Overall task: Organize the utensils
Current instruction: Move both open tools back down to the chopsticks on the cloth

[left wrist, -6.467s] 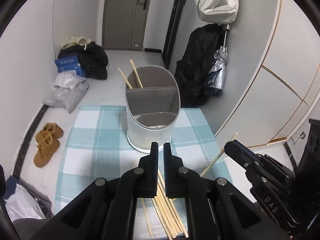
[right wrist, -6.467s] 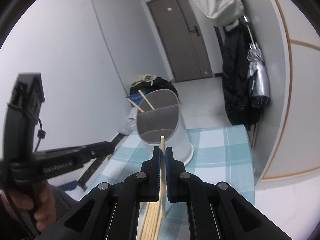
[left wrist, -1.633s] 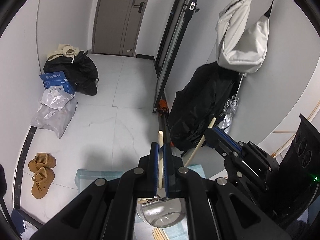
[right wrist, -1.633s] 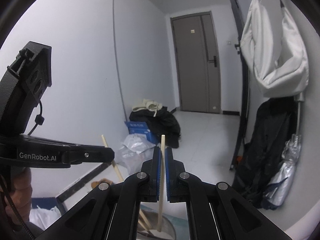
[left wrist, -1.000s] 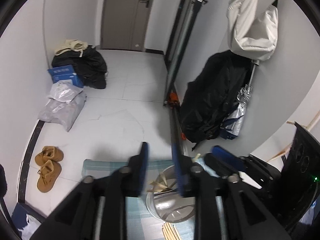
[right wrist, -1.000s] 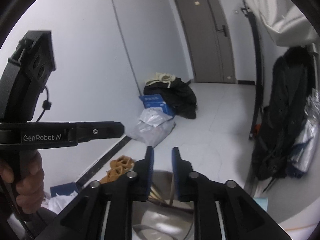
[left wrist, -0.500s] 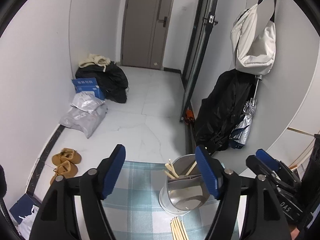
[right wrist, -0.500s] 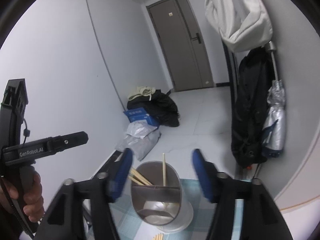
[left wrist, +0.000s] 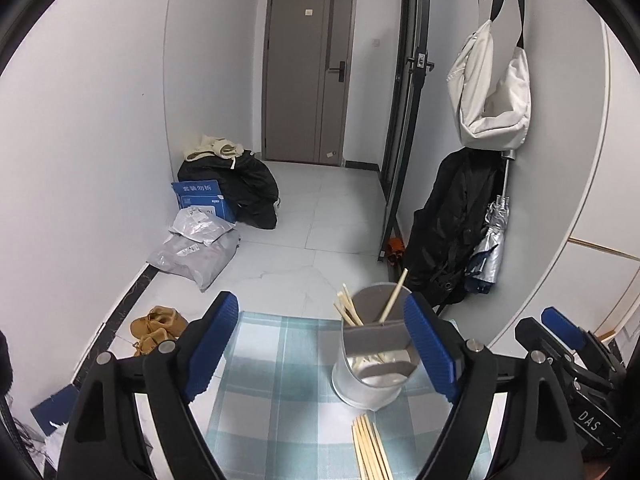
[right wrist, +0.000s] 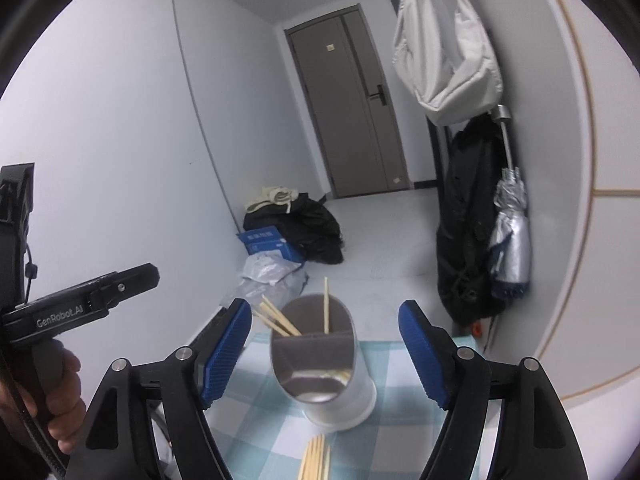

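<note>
A: Item one, grippers. We log the left gripper (left wrist: 320,340) with jaws spread wide, having just been opening, nothing between them. The right gripper (right wrist: 324,344) likewise: released, just been opening, empty.

B: Item two, holder (left wrist: 376,364). We find it upright on the checked cloth (left wrist: 280,380), four chopsticks (right wrist: 326,306) leaning in its far compartment.

A: Item three, loose chopsticks (left wrist: 370,446). We count a bundle flat on the cloth, just in front of the holder.

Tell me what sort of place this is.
Most likely the entry hall of a home: a closed door at the far end, a coat and umbrella hanging by the wall, shoes on the tiled floor, and a small table with a checked cloth.
</note>
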A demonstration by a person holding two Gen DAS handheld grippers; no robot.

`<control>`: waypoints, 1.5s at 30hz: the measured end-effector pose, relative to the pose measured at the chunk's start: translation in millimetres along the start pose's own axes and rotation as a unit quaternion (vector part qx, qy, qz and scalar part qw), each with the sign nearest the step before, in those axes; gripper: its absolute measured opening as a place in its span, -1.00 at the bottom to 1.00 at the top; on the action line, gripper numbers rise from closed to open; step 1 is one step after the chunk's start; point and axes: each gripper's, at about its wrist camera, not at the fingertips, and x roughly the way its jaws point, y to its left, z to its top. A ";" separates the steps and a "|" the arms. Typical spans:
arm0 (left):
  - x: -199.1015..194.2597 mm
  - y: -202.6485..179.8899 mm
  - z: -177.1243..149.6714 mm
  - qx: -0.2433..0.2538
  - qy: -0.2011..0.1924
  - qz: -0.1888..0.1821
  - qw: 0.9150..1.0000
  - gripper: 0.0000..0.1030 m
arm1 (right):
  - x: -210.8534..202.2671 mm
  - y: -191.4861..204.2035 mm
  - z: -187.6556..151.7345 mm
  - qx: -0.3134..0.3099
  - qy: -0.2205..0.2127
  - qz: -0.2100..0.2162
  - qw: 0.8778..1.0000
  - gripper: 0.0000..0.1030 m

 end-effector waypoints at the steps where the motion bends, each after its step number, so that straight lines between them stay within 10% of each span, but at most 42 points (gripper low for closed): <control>1: -1.1 0.5 -3.5 -0.002 -0.001 0.000 1.000 0.60 | -2.1 -0.6 -2.7 0.001 0.002 -0.003 1.000 0.49; 16: 0.3 8.6 -63.7 -0.024 -0.017 0.020 0.999 0.78 | -12.7 -4.2 -67.2 -0.004 0.049 -0.033 0.998 0.49; 24: 34.6 24.4 -101.6 -0.040 0.037 0.045 0.997 0.78 | 12.0 -8.4 -107.5 -0.012 0.113 -0.033 0.993 0.49; 34: 70.7 36.8 -131.0 -0.042 0.101 0.050 0.993 0.78 | 68.1 -2.9 -165.9 -0.060 0.293 -0.029 0.954 0.29; 45: 66.8 73.3 -124.5 -0.105 0.099 0.084 0.986 0.78 | 122.6 8.5 -172.3 -0.107 0.331 -0.037 0.937 0.13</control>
